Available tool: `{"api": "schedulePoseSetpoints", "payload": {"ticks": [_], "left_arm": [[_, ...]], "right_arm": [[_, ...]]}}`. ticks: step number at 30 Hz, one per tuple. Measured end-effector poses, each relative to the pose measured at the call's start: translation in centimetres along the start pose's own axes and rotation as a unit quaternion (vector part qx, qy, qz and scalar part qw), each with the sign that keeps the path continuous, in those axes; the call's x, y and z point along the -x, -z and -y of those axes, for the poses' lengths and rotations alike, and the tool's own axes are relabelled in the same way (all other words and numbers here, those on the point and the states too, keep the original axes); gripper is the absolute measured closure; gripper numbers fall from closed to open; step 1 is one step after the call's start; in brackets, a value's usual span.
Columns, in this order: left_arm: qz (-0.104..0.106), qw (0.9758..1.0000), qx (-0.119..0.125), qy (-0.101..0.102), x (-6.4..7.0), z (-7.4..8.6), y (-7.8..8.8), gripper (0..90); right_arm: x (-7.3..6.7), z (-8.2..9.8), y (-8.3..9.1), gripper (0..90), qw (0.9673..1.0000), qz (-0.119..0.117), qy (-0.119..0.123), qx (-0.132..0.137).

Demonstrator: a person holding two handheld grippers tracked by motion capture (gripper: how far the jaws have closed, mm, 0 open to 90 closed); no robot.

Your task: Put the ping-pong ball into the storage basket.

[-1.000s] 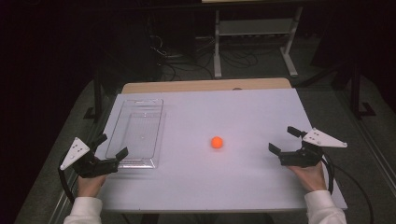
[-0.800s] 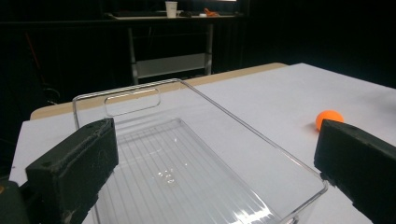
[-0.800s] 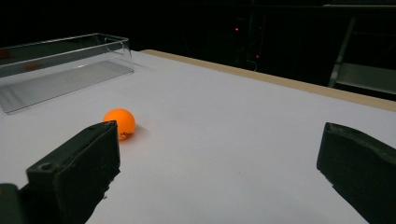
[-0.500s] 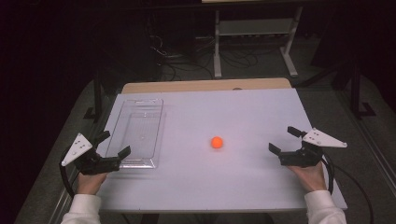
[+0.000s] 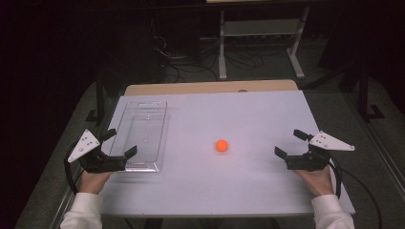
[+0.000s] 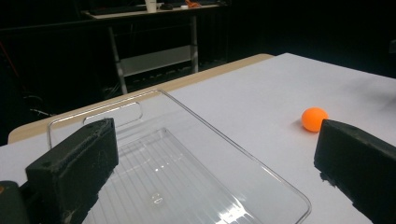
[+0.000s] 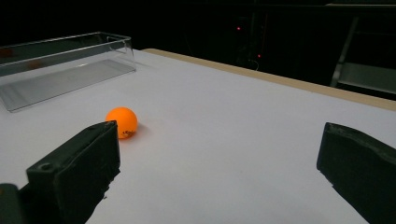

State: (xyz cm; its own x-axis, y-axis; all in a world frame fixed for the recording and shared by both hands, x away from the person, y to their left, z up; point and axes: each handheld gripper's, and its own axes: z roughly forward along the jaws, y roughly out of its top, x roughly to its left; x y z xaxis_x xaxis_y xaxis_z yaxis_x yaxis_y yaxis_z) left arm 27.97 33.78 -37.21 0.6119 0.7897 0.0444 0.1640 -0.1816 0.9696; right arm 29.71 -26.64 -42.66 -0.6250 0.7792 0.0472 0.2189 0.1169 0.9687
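White table (image 5: 248, 191) seen from above, w/ 1 orange ball (image 5: 221, 145) resting near its centre and 1 clear plastic tray (image 5: 162, 119) lying empty at the left side. Left gripper (image 5: 120, 143) sits at the tray's near end, jaws wide apart, holding nothing. Right gripper (image 5: 292, 143) rests near the right edge, jaws also wide apart, well apart from the ball. Likely step: pick up the ball, probably for the tray. To do it well, approach low, centre the ball between both jaws, close gently so it doesn't roll away
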Motion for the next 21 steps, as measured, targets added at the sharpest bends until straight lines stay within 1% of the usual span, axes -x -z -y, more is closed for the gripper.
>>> {"api": "schedulePoseSetpoints", "payload": {"ticks": [7, 11, 21], "left_arm": [[0.007, 0.9999, -0.005, -0.013, -0.1, -1.0, -0.3, 0.0], [0.008, 0.9996, -0.015, -0.021, -0.2, -1.5, -0.5, 0.0], [0.012, 0.9992, -0.026, -0.029, -0.3, -2.3, -1.0, 0.0]], "right_arm": [[0.0, 0.0, 0.0, 0.0, 1.0000, 0.001, 0.001, 0.001], [0.0, 0.0, 0.0, 0.0, 1.0000, 0.002, 0.002, 0.001], [0.0, 0.0, 0.0, 0.0, 1.0000, 0.001, 0.001, 0.000]]}}
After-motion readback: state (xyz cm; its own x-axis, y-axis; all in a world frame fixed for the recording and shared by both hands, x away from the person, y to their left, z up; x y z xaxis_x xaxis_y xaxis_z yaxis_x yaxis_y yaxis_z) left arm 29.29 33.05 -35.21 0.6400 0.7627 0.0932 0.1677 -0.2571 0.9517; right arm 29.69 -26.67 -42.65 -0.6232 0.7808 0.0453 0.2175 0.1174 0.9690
